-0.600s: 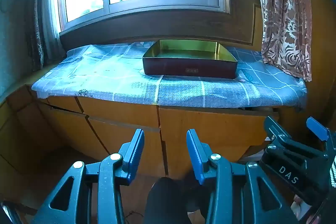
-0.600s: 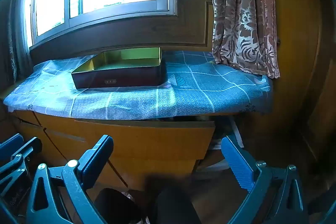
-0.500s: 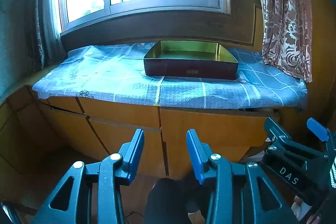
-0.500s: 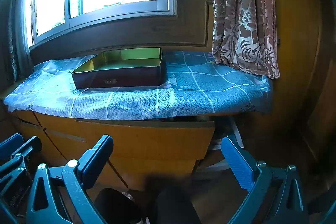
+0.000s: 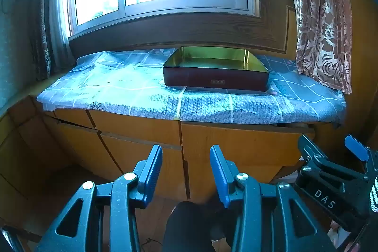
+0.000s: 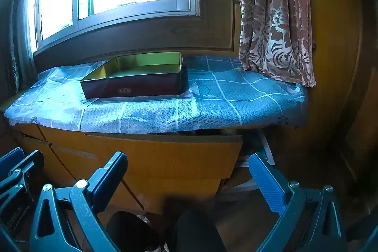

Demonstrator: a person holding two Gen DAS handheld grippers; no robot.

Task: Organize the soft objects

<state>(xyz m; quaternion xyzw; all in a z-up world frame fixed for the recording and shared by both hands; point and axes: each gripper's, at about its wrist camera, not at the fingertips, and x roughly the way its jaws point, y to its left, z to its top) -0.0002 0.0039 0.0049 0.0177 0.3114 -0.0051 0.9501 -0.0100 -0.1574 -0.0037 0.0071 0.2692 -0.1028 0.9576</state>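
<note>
metal tin sits mid-counter on blue cloth, looks empty. no soft objects in view. left gripper part open, right gripper wide open, both empty. soft stuff likely light, squashy: pinch at the bulk.

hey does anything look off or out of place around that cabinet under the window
Yes. The cabinet fronts sit crooked, with uneven gaps, and the right door hangs ajar, with clutter showing behind it. The cloth lies rumpled. The tin is empty; no soft objects are in view. Both grippers, left and right, are open and empty.
</note>
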